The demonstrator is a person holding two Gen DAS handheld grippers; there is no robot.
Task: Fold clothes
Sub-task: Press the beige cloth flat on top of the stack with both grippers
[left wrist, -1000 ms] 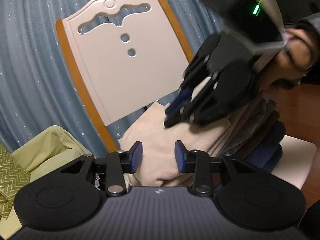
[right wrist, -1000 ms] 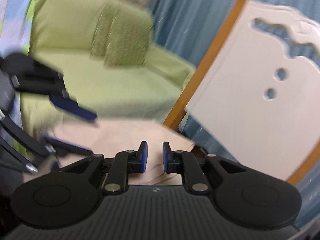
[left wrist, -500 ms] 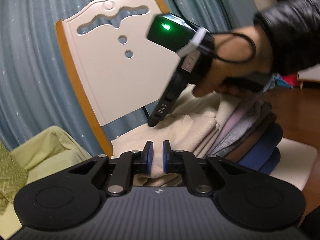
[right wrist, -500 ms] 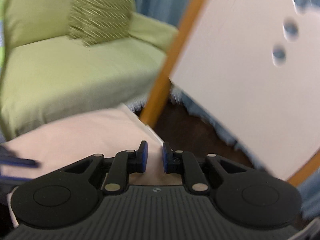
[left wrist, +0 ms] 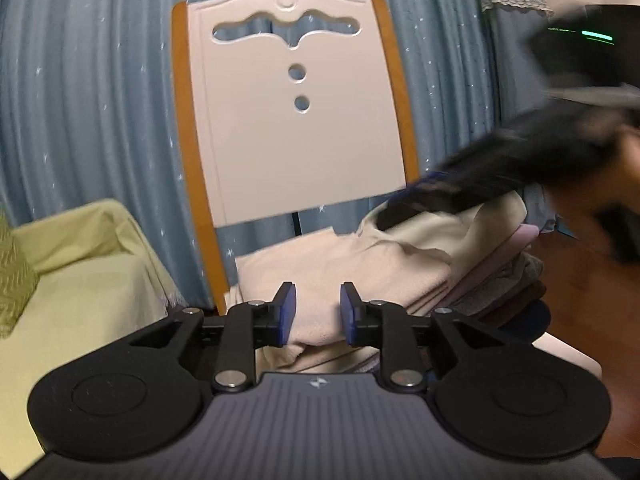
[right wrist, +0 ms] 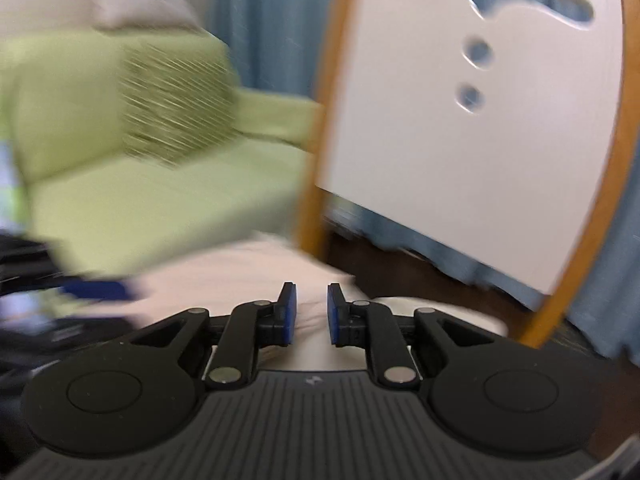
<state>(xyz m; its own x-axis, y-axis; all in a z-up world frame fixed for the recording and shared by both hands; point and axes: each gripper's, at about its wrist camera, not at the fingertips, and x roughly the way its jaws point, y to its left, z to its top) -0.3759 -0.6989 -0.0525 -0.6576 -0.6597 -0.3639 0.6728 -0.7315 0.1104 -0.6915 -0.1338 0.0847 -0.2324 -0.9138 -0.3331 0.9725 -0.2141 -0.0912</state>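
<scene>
Blue pleated curtain [left wrist: 100, 100] backs a white orange-edged chair [left wrist: 296, 120] bearing stacked folded clothes [left wrist: 400, 268]; green sofa [left wrist: 80, 272] alongside. Left gripper [left wrist: 314, 308] and right gripper [right wrist: 308, 309] are both opening, grasping nothing.

Right gripper [right wrist: 308, 312] over pale cloth [right wrist: 256, 268]
Jaws opening, nothing between; sofa [right wrist: 140, 184] at ten o'clock, chair [right wrist: 472, 152] at two.

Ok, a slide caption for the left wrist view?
Left tool, jaws opening, empty, faces cream garment atop folded stack on white chair.
</scene>
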